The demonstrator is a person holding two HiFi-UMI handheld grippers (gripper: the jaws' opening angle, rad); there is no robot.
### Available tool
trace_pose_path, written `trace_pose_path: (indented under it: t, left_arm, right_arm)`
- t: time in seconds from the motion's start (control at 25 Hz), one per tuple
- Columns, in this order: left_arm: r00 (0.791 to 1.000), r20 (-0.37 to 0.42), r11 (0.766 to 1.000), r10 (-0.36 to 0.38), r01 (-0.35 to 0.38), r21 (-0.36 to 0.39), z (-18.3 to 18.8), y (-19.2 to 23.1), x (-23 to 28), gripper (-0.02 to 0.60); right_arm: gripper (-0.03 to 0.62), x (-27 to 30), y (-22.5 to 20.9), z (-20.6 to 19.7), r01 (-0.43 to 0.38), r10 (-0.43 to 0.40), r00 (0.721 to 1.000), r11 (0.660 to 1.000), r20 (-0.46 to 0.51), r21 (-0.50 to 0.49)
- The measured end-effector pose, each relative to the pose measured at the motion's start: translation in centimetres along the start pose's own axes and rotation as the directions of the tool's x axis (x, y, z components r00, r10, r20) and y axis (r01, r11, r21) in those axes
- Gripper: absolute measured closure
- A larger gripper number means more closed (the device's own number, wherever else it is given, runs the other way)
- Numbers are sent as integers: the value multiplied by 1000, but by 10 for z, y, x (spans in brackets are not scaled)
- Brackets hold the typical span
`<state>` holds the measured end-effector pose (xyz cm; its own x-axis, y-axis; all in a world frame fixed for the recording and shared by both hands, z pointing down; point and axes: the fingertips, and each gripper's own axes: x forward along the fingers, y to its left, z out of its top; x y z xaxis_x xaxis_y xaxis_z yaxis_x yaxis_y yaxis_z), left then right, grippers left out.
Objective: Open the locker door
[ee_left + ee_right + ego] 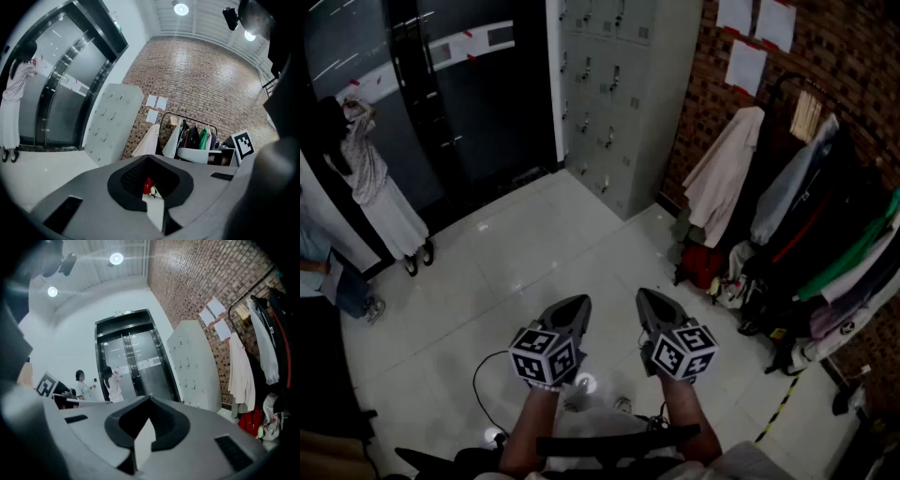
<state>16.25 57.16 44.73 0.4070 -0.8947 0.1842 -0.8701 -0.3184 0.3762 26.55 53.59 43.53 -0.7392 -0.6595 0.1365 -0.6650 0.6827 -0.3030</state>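
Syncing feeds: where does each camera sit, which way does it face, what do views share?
Head view: head-mounted, steeply down at floor; forearms, left tongs, right tongs show.
Left gripper view: on left tongs, toward coat rack; shut jaws show.
Right gripper view: on right tongs, toward elevator doors; shut jaws show.
Shared: grey lockers, all three.

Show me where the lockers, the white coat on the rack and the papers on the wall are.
lockers [605, 103], head view, on the grey front with the doors.
white coat [722, 178], head view, on the middle of the hanging cloth.
papers [746, 67], head view, on the lowest of the sheets.
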Motion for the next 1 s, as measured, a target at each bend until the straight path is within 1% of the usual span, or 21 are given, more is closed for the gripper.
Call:
trace_pose_path:
  t: [0.28, 0.52, 0.76, 0.88, 1.0]
  left_arm:
    - [1000, 7, 1000, -11, 11, 16, 9, 21, 4, 589]
    - [1000, 2, 1000, -11, 11, 16, 15, 53, -9, 589]
    - [1000, -15, 1000, -14, 14, 6, 15, 85, -15, 589]
    - [1000, -24, 1000, -17, 17, -3, 16, 97, -5, 589]
    - [999, -29, 1000, -20, 20, -3, 20, 109, 15, 589]
  right_arm:
    - [586, 31, 7, 5, -11, 11, 1000, 1000, 13, -12]
    - [586, 60, 31, -5, -18, 18, 1000, 1000, 1, -10]
    - [586, 90, 54, -24, -26, 26, 999, 1000, -32, -7]
    - [586, 105, 51, -24, -25, 25, 999, 1000, -41, -7]
    - [586, 124, 36, -20, -23, 23, 999, 1000, -40, -4]
